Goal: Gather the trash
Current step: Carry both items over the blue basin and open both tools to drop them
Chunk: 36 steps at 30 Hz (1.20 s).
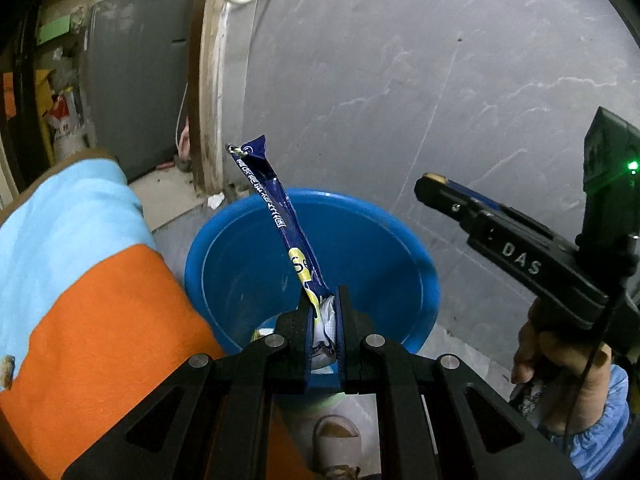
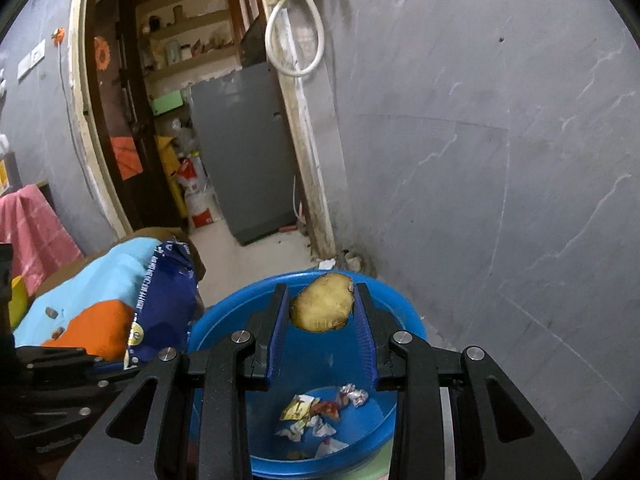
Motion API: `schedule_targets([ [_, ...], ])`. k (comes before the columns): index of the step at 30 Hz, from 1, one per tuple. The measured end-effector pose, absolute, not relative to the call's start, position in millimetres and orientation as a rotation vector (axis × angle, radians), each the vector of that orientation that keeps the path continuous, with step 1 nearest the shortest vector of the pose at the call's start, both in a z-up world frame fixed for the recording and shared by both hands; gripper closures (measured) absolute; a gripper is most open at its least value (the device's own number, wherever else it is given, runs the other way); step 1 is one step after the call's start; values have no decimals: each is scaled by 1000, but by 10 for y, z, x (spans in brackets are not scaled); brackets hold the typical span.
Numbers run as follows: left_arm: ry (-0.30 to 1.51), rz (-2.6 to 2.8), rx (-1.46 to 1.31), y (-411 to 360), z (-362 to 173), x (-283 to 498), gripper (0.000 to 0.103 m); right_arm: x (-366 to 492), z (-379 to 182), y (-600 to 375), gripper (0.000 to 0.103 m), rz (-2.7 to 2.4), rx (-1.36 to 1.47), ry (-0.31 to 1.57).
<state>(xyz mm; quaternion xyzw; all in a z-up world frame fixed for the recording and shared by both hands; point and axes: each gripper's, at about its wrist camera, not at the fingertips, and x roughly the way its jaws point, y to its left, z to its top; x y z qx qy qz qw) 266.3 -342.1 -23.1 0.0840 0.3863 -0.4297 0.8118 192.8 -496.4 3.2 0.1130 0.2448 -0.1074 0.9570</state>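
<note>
A blue plastic tub (image 1: 224,264) stands on the floor by the grey wall. Over it my left gripper (image 1: 325,300) is shut on a long blue snack wrapper (image 1: 276,208) that sticks up and away from the jaws. The same wrapper (image 2: 160,300) shows at the left of the right wrist view. My right gripper (image 2: 322,292) is shut on a flat brown peel-like scrap (image 2: 322,302), held above the tub (image 2: 224,312). Several crumpled wrappers (image 2: 316,412) lie on the tub's bottom. From the left wrist view the right gripper (image 1: 434,184) appears at the right, a hand under it.
A cloth in light blue and orange (image 1: 80,272) lies just left of the tub. Behind it a doorway opens onto a grey fridge (image 2: 240,148) and shelves. The grey wall (image 1: 440,100) rises close behind the tub. A shoe (image 1: 336,440) shows below the left gripper.
</note>
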Motion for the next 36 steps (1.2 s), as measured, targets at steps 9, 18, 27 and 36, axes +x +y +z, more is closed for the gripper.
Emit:
schedule_targets([
  [9,848,-911,205,-3415,-313,2669,95,2052,-7,-4944,72,-183,247,542],
  [18,850,-891,210,-3443,-299,2657,95,2121,-43,-4970,71,-174,260,578],
  [27,847,-883,199,-3401,-290,2649,92,2139,-51,-5007,66,-178,266,582],
  [36,814,-876,176,-3336,-221,2630,72,2129,-59,-5043,57,-188,275,570],
])
